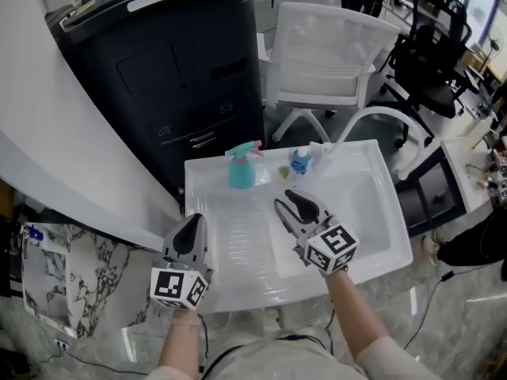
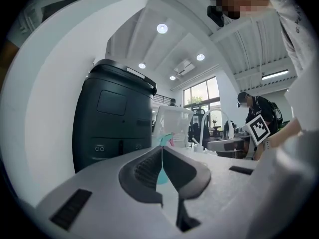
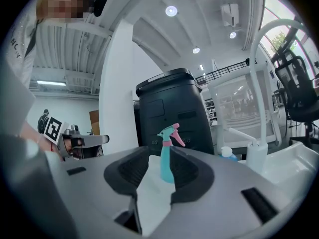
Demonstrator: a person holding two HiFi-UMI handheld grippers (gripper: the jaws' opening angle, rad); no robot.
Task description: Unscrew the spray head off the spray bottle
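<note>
Forearms reach in from six o'clock, each hand holding its tool level above the white sink counter. Near the counter's front left corner the left gripper points to twelve o'clock, its jaws clenched together with nothing in them. Farther forward, by the basin, the right gripper angles toward eleven o'clock, its jaws released and apart, gripping nothing. At the counter's far edge the teal spray bottle stands upright with its spray head on. It is at twelve o'clock of the left gripper and eleven o'clock of the right, well apart from both. A small blue bottle stands at its three o'clock.
</note>
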